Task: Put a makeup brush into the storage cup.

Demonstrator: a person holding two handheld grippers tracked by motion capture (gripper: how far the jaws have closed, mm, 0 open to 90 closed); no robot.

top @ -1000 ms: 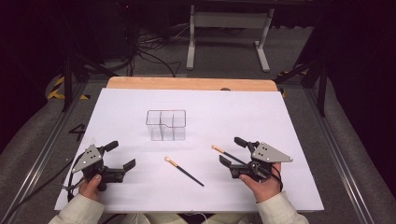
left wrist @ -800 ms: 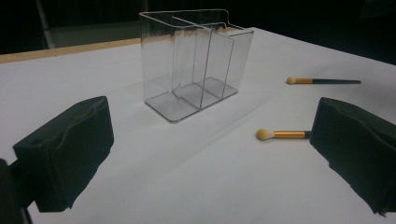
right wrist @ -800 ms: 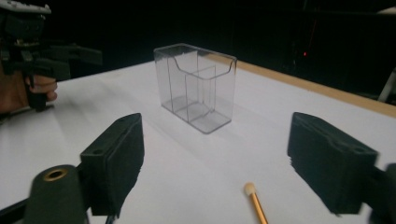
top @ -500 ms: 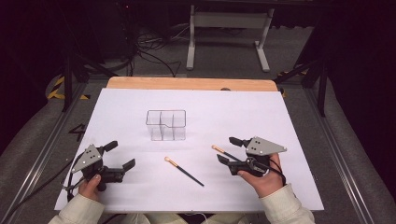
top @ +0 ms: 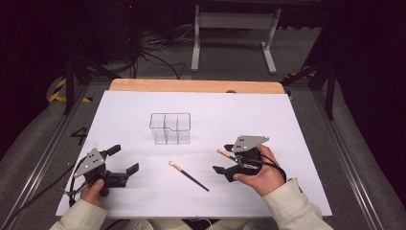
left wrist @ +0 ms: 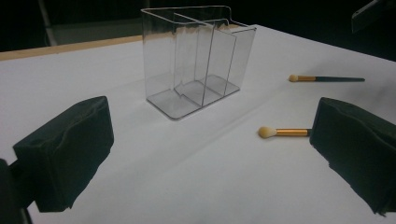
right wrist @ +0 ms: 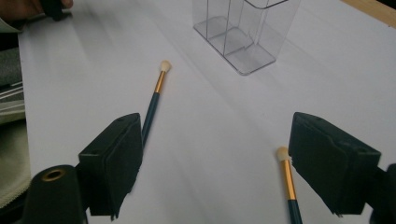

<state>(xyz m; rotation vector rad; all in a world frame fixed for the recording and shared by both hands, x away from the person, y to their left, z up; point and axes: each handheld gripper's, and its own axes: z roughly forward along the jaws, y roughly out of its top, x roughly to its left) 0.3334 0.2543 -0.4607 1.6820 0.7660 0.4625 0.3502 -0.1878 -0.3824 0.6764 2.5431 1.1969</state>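
- hovering over the white tabletop (top: 143,110), the right gripper (top: 224,159) has its fingers (right wrist: 116,158) spread wide with nothing between them; they've just been opening.
- its target looks to be the nearer brush (top: 224,154), lying just beside the far finger, toward one o'clock of the gap in the right gripper view (right wrist: 287,179).
- brush's long axis runs ten-to-four in the high view.
- the other brush (top: 188,175) lies mid-table; the clear organizer (top: 170,128) is at eleven o'clock of the right gripper.
- left gripper (top: 124,160) rests wide, empty, well apart.

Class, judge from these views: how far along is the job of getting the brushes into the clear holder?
Done: nothing; the holder is empty. In hand: the open right tool sits by one brush, gripping nothing; its jaws have just been opening. Left: both it and the middle brush on the table.
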